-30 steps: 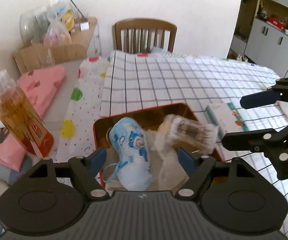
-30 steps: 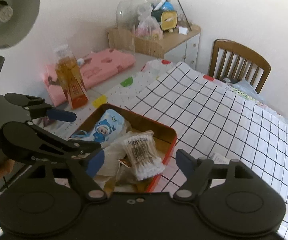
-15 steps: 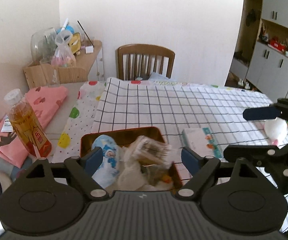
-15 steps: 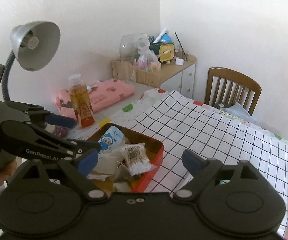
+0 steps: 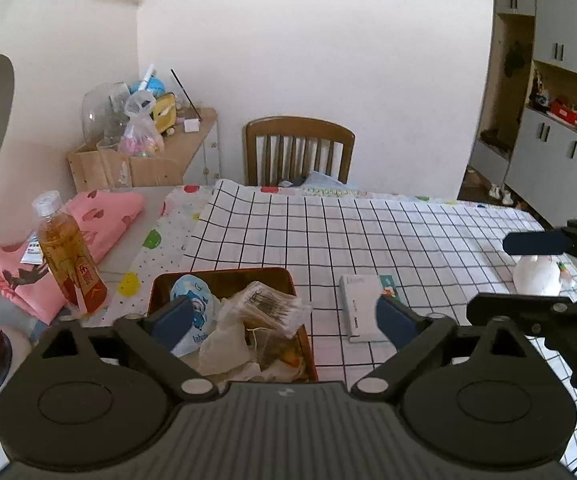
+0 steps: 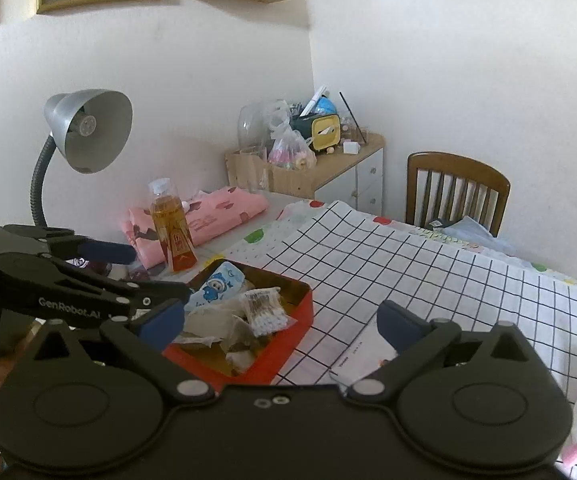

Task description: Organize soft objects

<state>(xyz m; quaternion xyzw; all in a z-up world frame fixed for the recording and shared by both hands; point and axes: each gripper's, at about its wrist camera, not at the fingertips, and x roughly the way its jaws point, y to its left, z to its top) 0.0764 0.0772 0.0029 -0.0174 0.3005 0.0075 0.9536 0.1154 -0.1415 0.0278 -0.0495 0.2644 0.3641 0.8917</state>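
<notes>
Both tools, left tool (image 5: 278, 318) and right tool (image 6: 280, 320), have just been spreading their jaws and hang released and empty. The cotton-swab pack (image 5: 274, 308) lies in the red tin (image 6: 294, 322) on the checked tabletop (image 5: 368, 240). Next likely target: the white plush toy (image 5: 536, 276), far right. A wooden chair (image 5: 300, 150) stands beyond.
</notes>
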